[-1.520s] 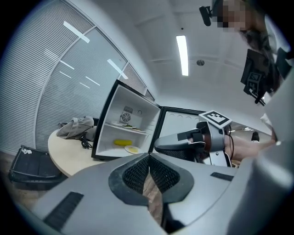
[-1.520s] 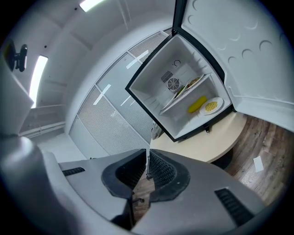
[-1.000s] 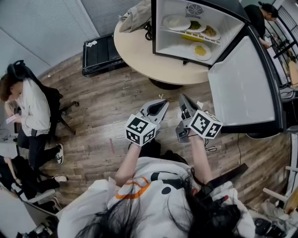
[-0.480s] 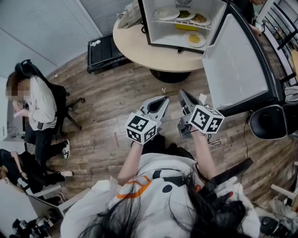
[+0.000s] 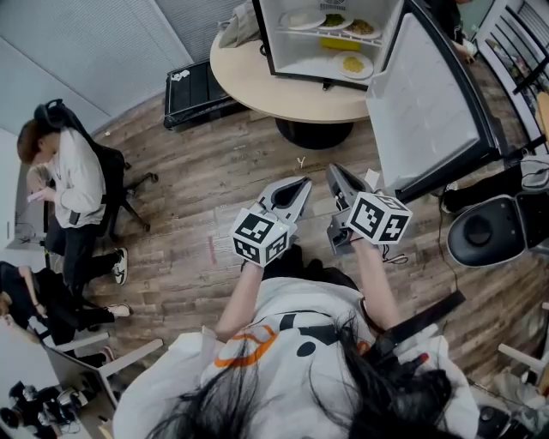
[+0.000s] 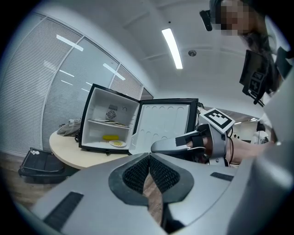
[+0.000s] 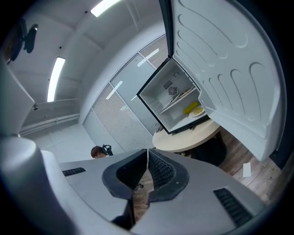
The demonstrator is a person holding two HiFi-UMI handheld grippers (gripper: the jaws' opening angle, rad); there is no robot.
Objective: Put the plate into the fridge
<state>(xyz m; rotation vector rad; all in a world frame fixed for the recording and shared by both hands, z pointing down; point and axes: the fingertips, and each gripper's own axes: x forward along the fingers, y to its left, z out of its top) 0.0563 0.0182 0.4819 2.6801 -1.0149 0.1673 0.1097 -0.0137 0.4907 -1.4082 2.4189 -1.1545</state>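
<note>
- Left gripper (image 5: 300, 183), right gripper (image 5: 334, 171): jaws pressed together, nothing pinched; held off the table (image 5: 254, 86).
- Fridge (image 5: 296, 60): toward table's far side, door open; plate (image 5: 353, 63) inside, so task probably complete.

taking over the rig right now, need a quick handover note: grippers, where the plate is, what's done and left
Left gripper: shut, empty.
Right gripper: jaws have just closed further, now shut, nothing between them.
Fridge on the round table, door wide open. Three plates on its shelf, another plate with yellow food below.
Done: no plate shows outside the fridge, so the placing looks finished.
Left: probably only shutting the door; both grippers are back from the table.
</note>
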